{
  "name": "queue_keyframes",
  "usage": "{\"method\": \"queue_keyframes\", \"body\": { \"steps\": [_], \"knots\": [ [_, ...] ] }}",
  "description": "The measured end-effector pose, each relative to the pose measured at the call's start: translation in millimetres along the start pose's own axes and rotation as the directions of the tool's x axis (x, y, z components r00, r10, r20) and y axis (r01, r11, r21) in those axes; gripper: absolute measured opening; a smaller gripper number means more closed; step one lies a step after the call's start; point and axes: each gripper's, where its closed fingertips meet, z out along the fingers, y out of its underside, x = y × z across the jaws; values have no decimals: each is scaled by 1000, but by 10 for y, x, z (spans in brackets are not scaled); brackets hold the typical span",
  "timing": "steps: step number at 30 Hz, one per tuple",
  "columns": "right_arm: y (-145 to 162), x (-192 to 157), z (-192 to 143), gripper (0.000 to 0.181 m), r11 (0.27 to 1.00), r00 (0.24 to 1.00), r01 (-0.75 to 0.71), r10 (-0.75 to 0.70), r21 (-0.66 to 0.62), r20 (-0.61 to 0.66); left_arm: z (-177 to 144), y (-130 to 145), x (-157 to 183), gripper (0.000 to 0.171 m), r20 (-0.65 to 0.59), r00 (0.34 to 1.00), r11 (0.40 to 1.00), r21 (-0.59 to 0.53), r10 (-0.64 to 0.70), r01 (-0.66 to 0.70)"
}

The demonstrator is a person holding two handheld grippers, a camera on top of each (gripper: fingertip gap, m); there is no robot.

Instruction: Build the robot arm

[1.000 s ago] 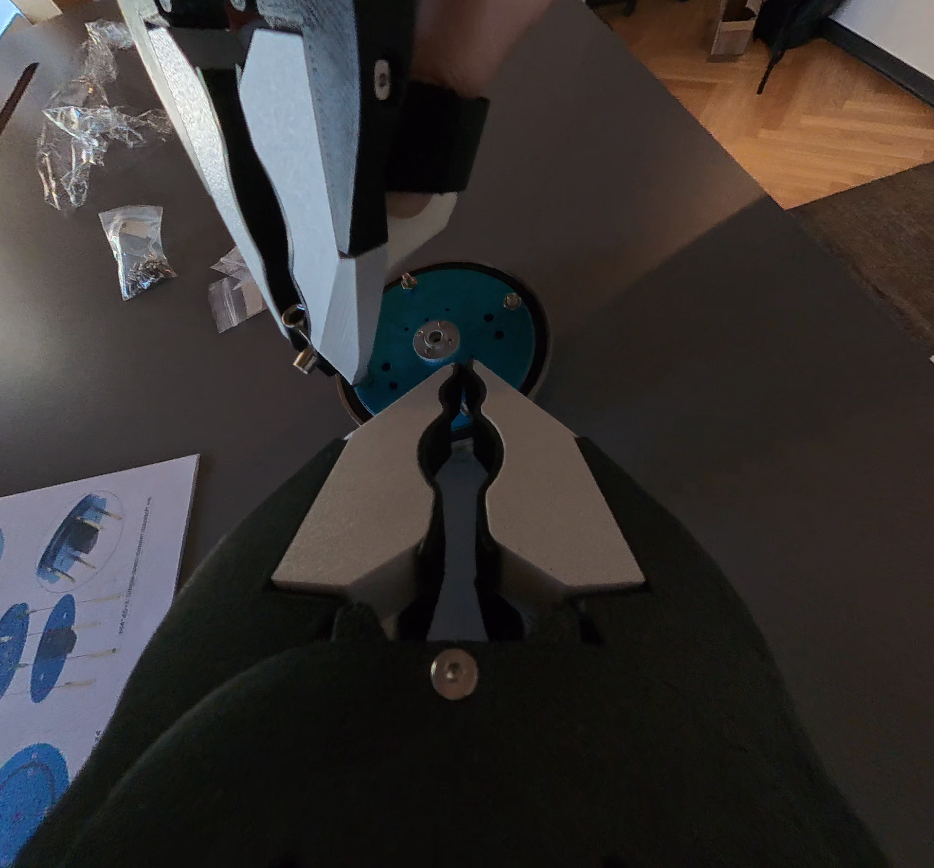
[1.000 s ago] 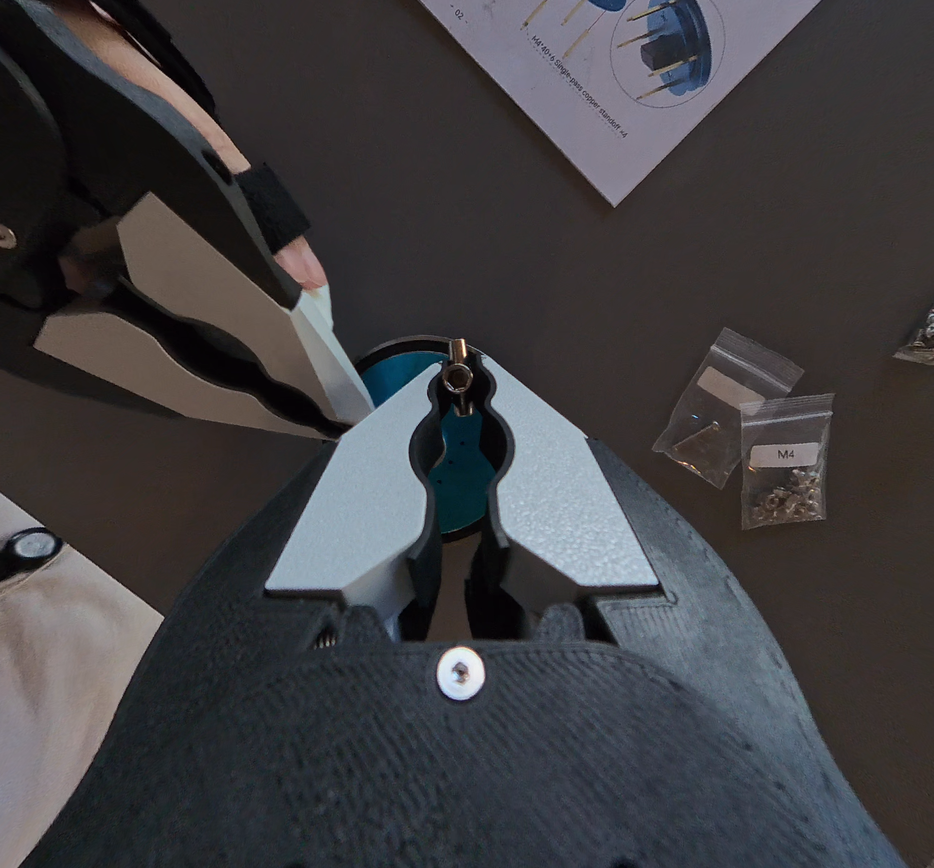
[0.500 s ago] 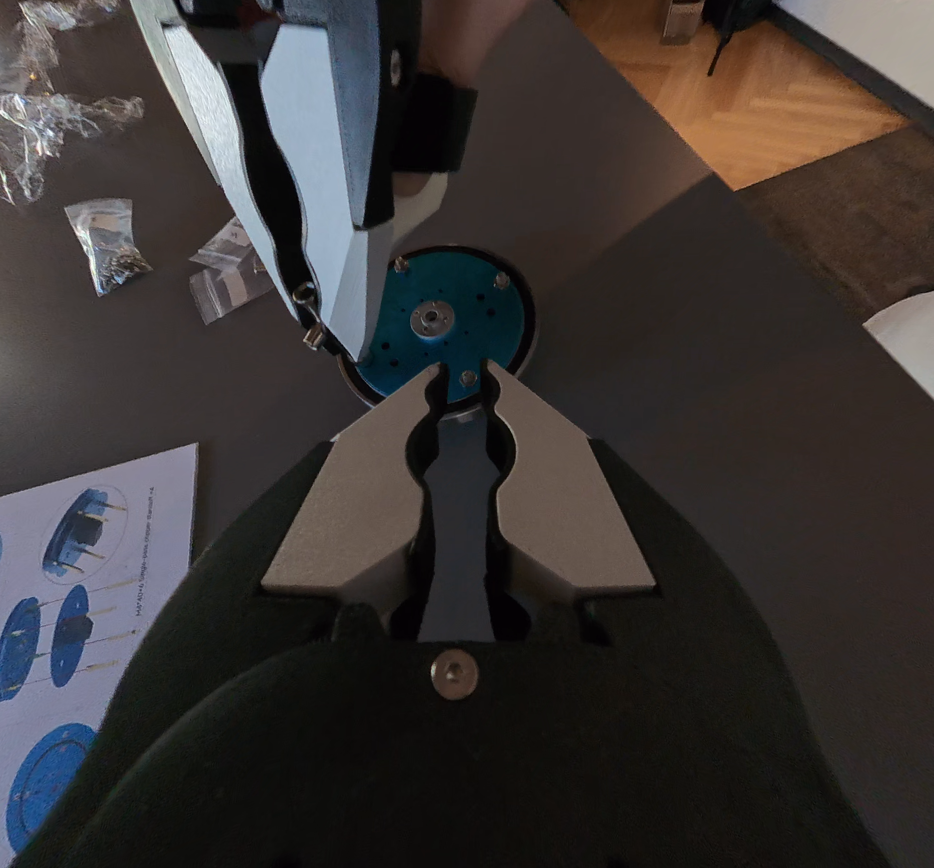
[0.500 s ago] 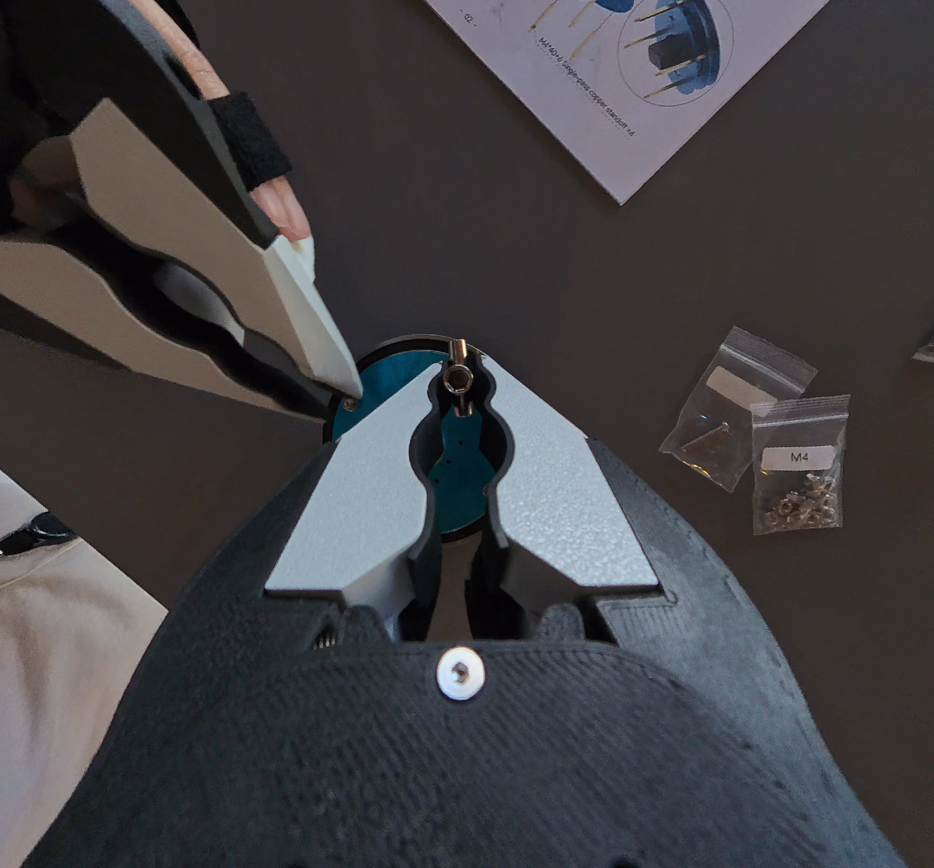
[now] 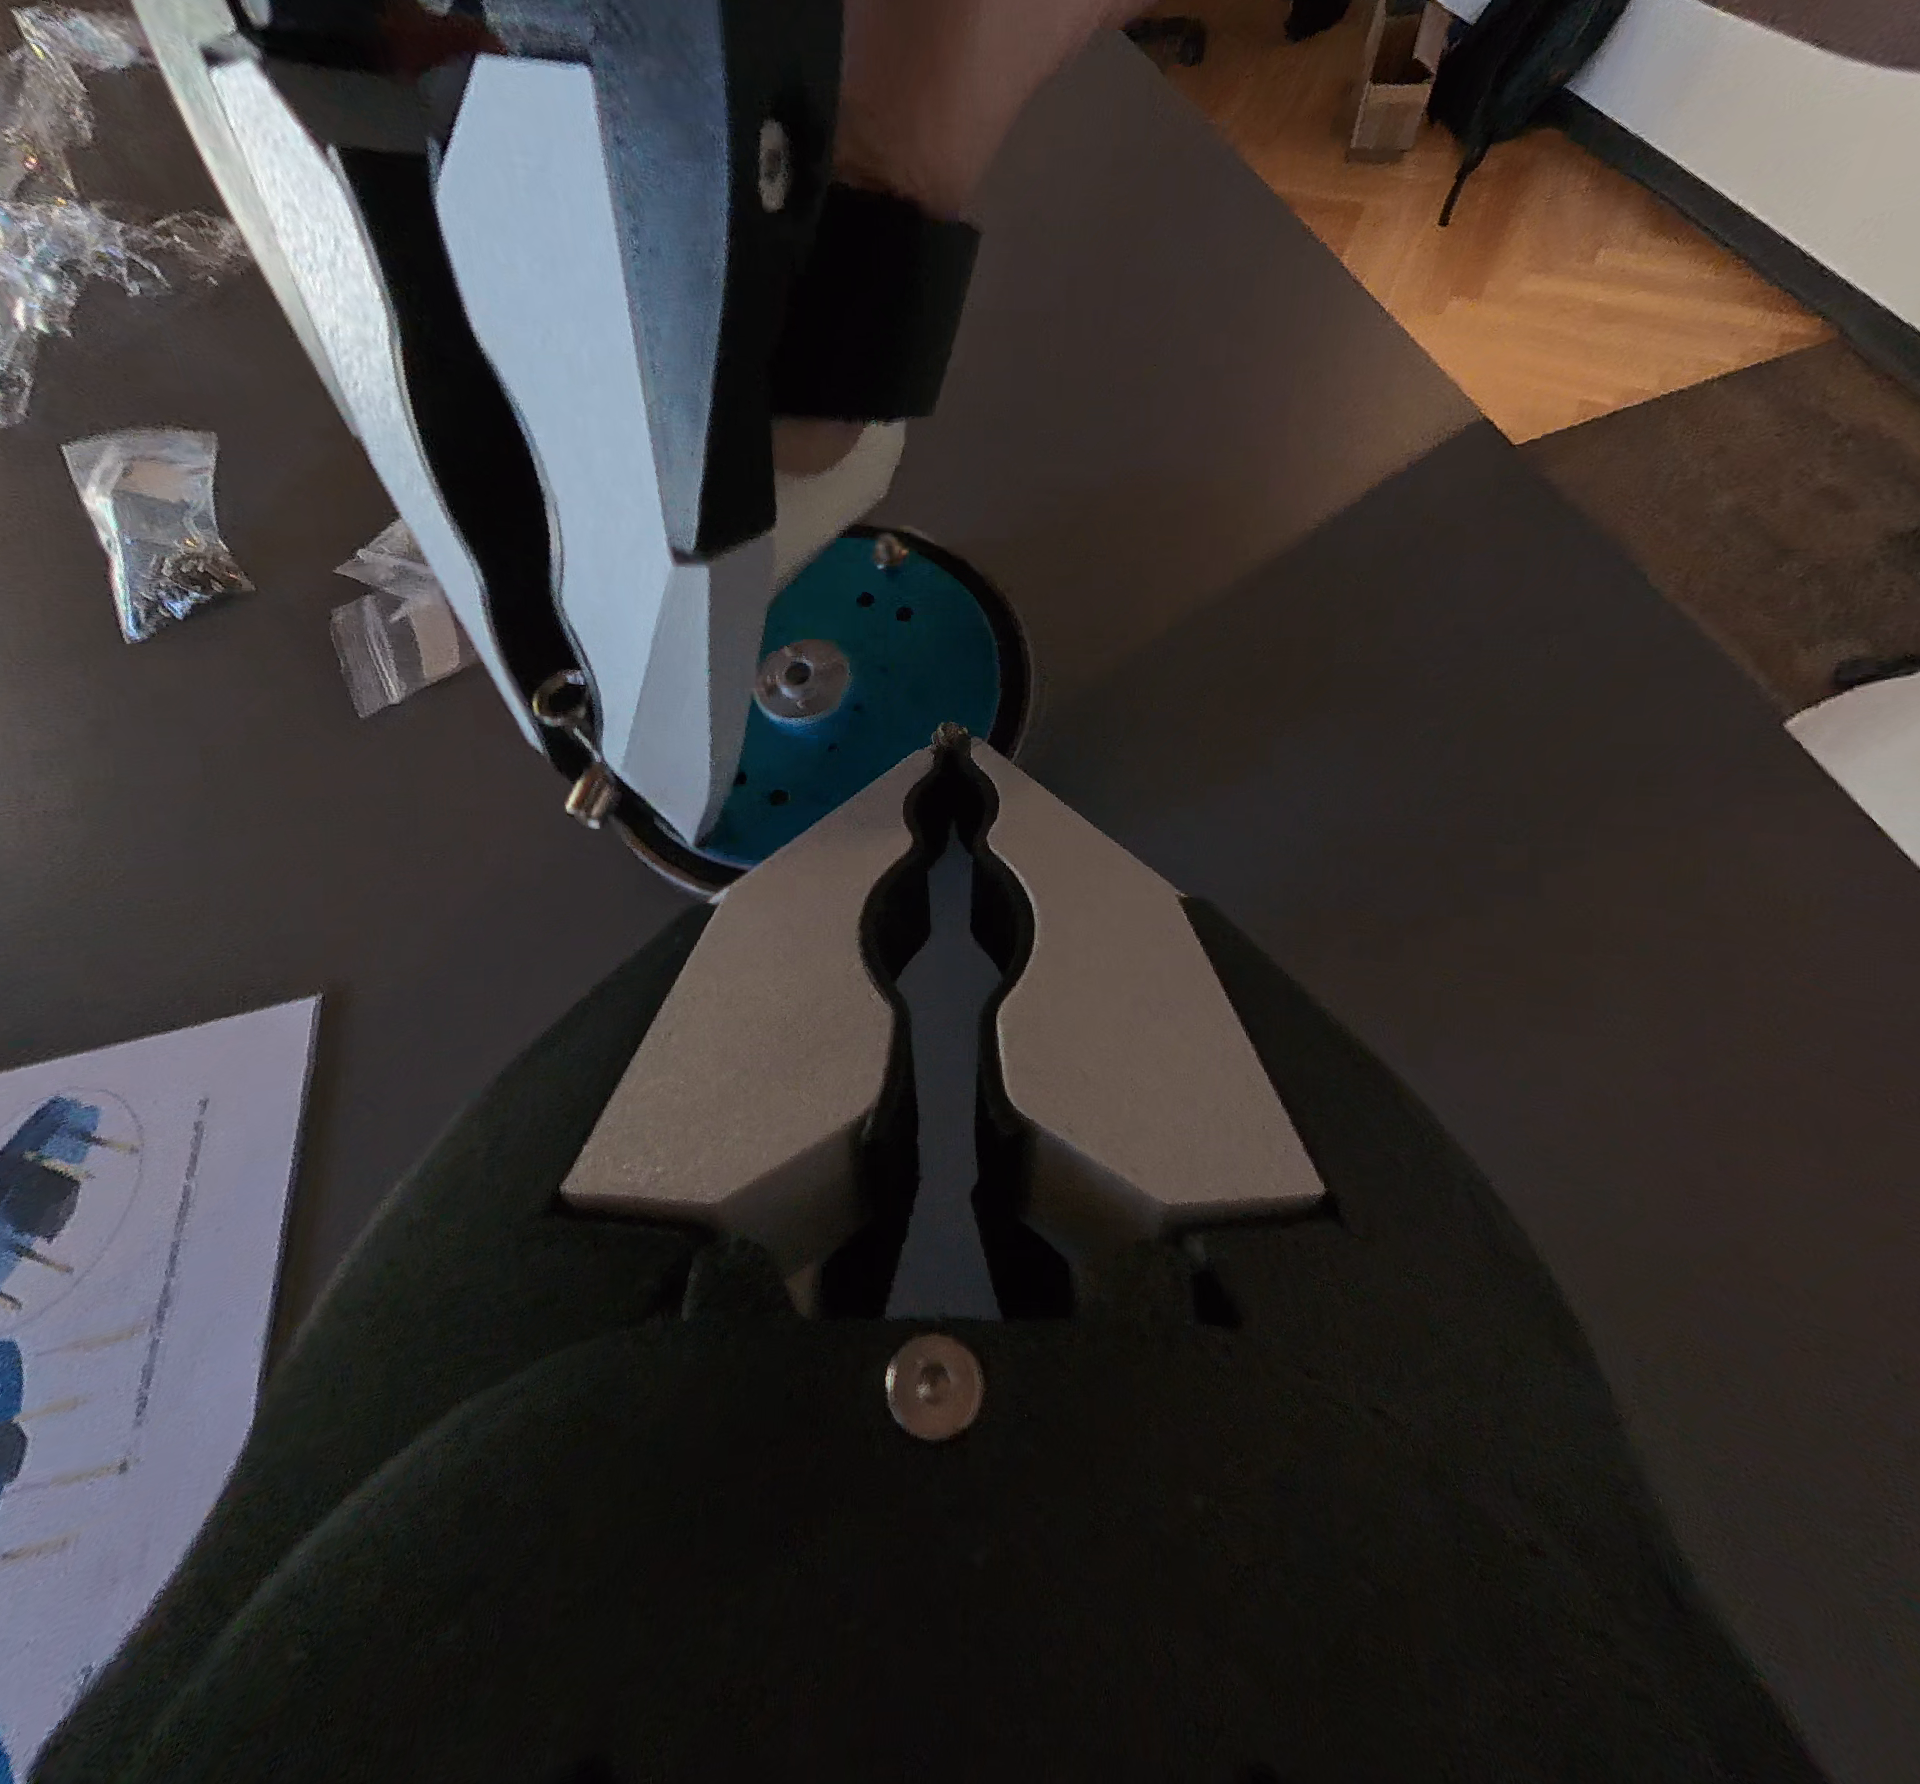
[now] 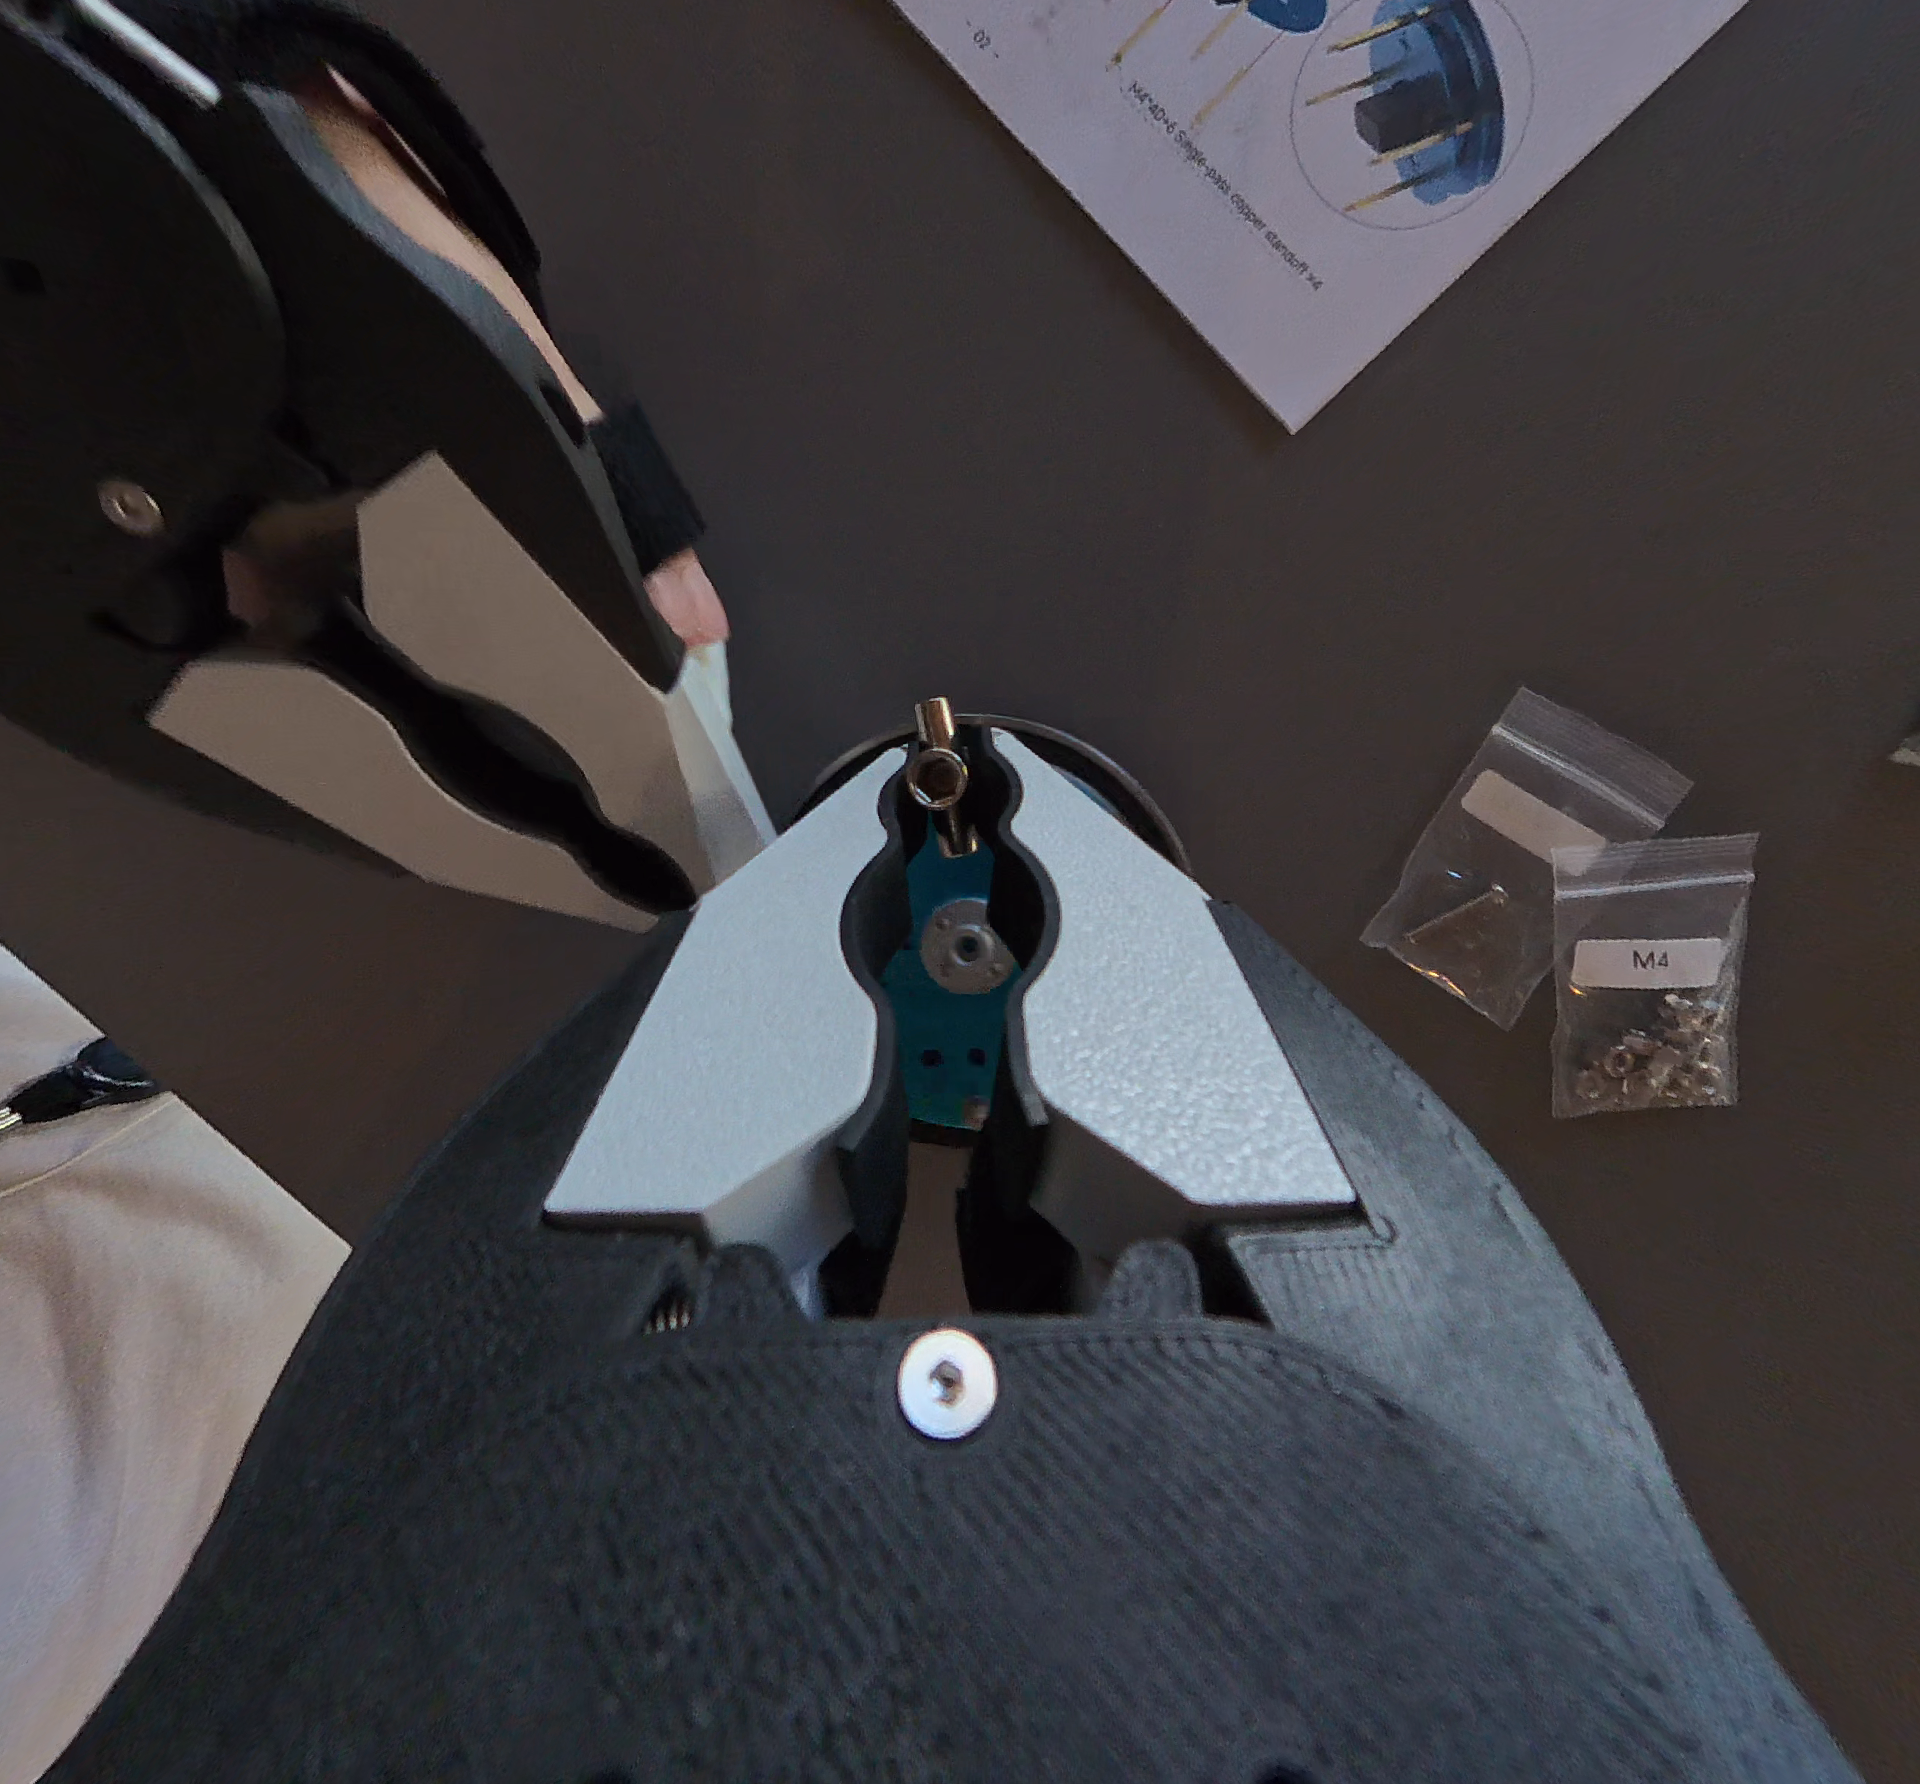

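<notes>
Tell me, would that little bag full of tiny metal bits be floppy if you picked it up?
Probably floppy: the little bag is thin clear plastic, already wrinkled. The loose metal bits piled at its bottom would likely shift and sag. It looks light, and lying flat on the table, unlikely to roll.

Right gripper [image 6: 940, 758] points down, tips pinched tight on a tiny metal key [image 6: 938, 778]. In the left view it comes in from 11 o'clock. Left gripper [image 5: 951, 763] has its tips squeezed on a small stud [image 5: 948, 735].
</notes>
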Motion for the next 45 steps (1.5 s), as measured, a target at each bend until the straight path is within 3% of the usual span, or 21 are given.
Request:
{"method": "queue_keyframes", "body": {
  "steps": [5, 7, 10, 13, 17, 21, 26, 29, 34, 38, 41, 45],
  "knots": [
    [4, -28, 1, 9, 1000, 1000, 7, -7, 13, 14, 112, -125, -129, 0, 133, 990, 999, 19, 47, -50],
    [10, -24, -4, 8, 1000, 1000, 9, -9, 20, 12, -118, -271, -171, 0, 170, 983, 989, 116, 69, -89],
    [25, -36, -12, 8, 999, 999, 4, -5, 38, 35, -558, -419, -402, 0, 207, 978, 961, 273, -16, -42],
    [42, -70, -18, 8, 999, 999, 8, -11, 49, 53, -963, -614, -783, 0, 237, 957, 875, 484, -165, 30],
    [97, -202, -29, 8, 996, 994, 78, -81, 35, 72, -572, -320, -909, 12, 129, 964, 935, 303, -233, 186],
    [156, -298, -37, 8, 981, 980, 196, -195, -7, 33, -226, -214, -845, 21, 140, 978, 975, 180, -155, 129],
    [154, -355, 34, 9, 969, 971, 238, -238, -70, 10, -116, -15, -1087, 23, 330, 944, 999, -47, 34, -20],
    [146, -366, 70, 9, 966, 969, 246, -246, -76, 13, -272, 30, -1347, 15, 492, 865, 993, -103, 95, -50],
    [172, -372, 66, 9, 964, 967, 254, -254, -73, 5, -545, 60, -1534, 19, 625, 768, 989, -135, 138, -67],
    [205, -396, 64, 8, 955, 958, 288, -288, -66, 5, -828, 41, -1698, 21, 739, 605, 954, -257, 297, -155],
    [249, -445, 57, 8, 938, 940, 341, -341, -64, 17, -1060, -26, -1781, 22, 761, 433, 875, -416, 483, -245],
    [324, -504, 28, 8, 911, 913, 409, -407, -63, 31, -1204, -217, -1658, 17, 668, 171, 671, -627, 725, -395]
  ]
}}
